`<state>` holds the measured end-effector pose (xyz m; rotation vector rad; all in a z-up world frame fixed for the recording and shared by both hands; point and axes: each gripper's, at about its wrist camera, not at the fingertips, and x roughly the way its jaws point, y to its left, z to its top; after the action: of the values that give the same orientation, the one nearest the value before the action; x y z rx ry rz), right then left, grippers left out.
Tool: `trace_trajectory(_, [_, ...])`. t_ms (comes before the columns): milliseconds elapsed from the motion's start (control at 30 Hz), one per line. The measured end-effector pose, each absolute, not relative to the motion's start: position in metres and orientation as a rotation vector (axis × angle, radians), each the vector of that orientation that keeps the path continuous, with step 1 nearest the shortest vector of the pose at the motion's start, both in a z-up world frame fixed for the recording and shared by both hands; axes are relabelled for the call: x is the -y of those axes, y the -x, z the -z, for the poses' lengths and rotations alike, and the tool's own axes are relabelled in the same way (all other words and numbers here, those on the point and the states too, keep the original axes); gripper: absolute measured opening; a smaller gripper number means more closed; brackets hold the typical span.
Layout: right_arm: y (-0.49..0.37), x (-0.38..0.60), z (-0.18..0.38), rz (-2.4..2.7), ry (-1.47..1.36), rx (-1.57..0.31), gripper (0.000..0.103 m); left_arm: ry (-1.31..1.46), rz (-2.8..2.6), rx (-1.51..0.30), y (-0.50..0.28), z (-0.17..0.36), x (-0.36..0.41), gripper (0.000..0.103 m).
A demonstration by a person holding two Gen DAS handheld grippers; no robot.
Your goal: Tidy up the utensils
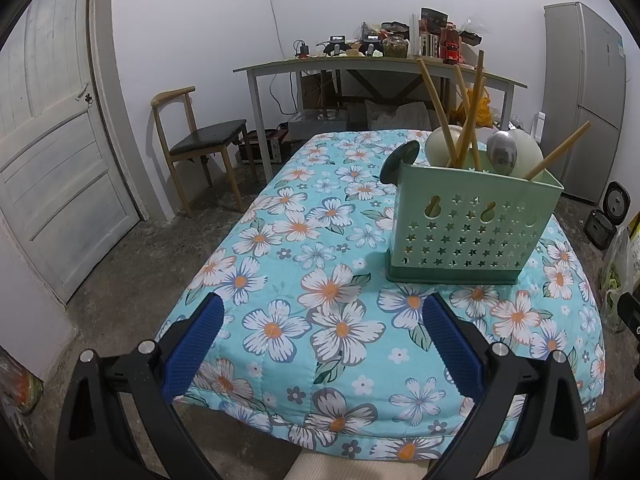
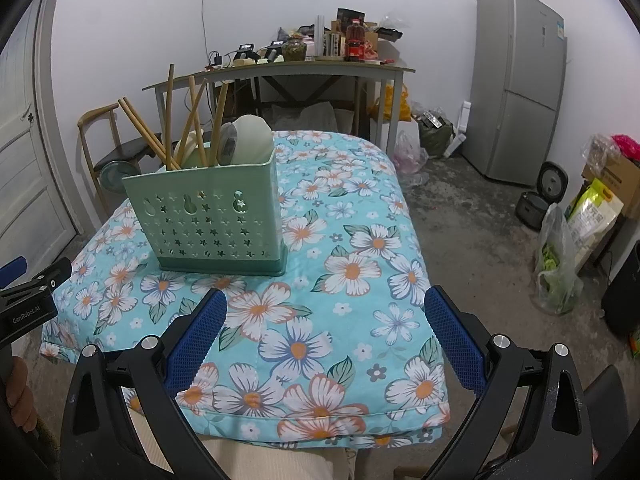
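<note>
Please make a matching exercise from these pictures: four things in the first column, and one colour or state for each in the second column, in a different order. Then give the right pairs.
Things:
1. utensil holder
2. chopsticks
3. left hand-held gripper
4. metal spoon

Colours or states:
A. open and holding nothing
B. pale green, with star-shaped holes
C. shiny silver, bowl end up in the holder
D. light wood, leaning out of the holder

Pairs: 1-B, 2-D, 3-A, 4-C

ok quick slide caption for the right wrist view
Open right gripper hovers before a green utensil caddy of chopsticks on a floral tablecloth.
</note>
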<state>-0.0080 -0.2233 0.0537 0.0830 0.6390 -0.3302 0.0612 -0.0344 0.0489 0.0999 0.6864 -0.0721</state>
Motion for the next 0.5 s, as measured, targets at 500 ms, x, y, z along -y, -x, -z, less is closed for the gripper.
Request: trace_trajectory(500, [0.0059,0.2183,-0.0535,0.331,-0.077,-0.639,0.095,-0.101,0.073,-0.689,-0.0613,-0.0481,0.0342,0.097])
